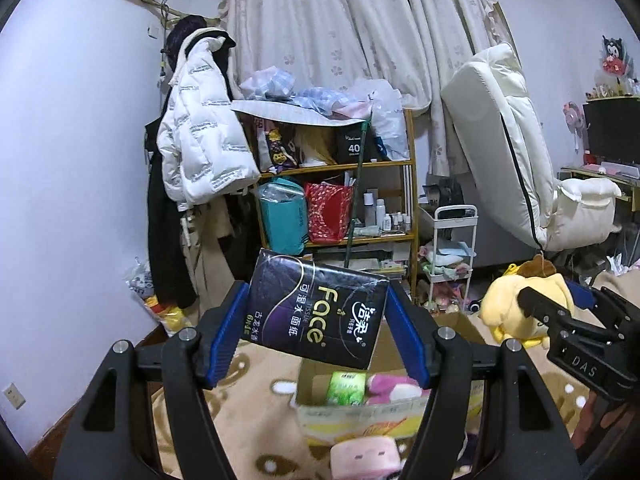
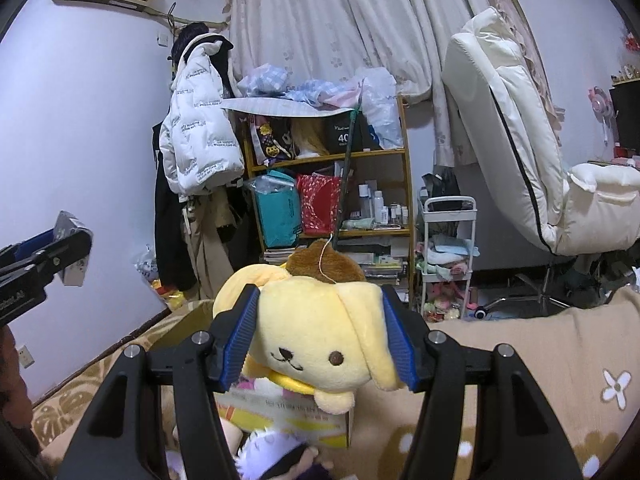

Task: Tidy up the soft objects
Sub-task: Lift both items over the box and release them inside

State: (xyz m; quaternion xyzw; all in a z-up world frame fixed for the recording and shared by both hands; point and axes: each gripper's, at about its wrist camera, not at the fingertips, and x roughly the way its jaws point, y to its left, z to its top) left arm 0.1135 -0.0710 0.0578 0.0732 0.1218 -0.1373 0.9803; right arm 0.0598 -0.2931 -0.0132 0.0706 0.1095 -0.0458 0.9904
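We hold the tissue pack point(image 1: 318, 314) clamped in our left gripper point(image 1: 318, 334) above the cardboard box point(image 1: 460, 326), while our right gripper point(image 2: 320, 342) grips the yellow plush dog point(image 2: 320, 344) beside it.

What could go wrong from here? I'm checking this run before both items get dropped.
1. The tissue pack sits tilted in the left tool, gripped only by its sides; it might twist or slip out.
2. The plush bulges past the right tool and could squirm free.
3. The box already holds items, so either drop may land on its rim.
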